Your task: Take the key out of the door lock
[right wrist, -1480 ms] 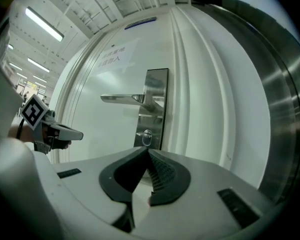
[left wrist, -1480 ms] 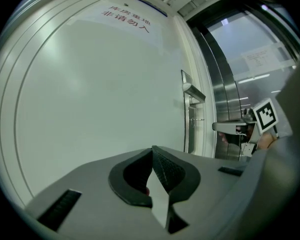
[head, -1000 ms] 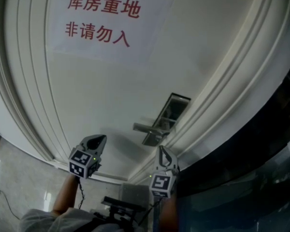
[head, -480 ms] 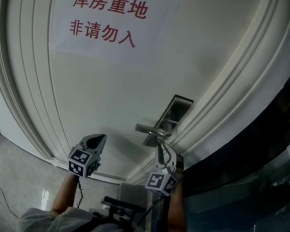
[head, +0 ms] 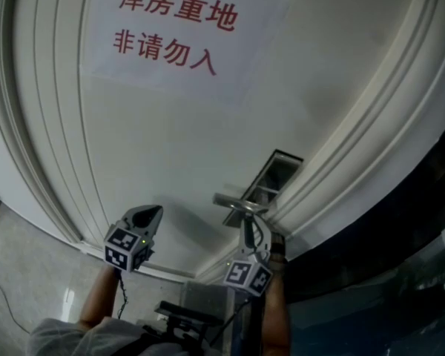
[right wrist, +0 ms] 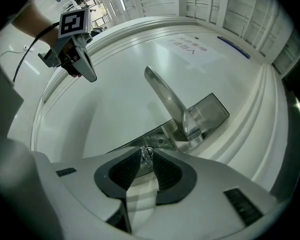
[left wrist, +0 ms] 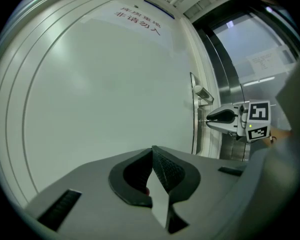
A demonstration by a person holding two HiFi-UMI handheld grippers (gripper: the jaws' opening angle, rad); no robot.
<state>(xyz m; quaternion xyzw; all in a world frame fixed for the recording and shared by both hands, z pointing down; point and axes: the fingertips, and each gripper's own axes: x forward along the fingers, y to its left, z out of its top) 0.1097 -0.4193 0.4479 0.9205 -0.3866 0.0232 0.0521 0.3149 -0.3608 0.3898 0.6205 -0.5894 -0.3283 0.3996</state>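
right gripper (right wrist: 147,159) is up against the white door (head: 170,139), which carries a paper sign (head: 174,32) with red characters. left gripper (left wrist: 151,151) hovers well apart from the lock, jaws pressed together on nothing. near the door's edge sits the metal lock plate (right wrist: 212,109) with its lever handle (right wrist: 162,94). just below the handle, the right jaws are pinched on the small key (right wrist: 147,152), which sits in the lock.
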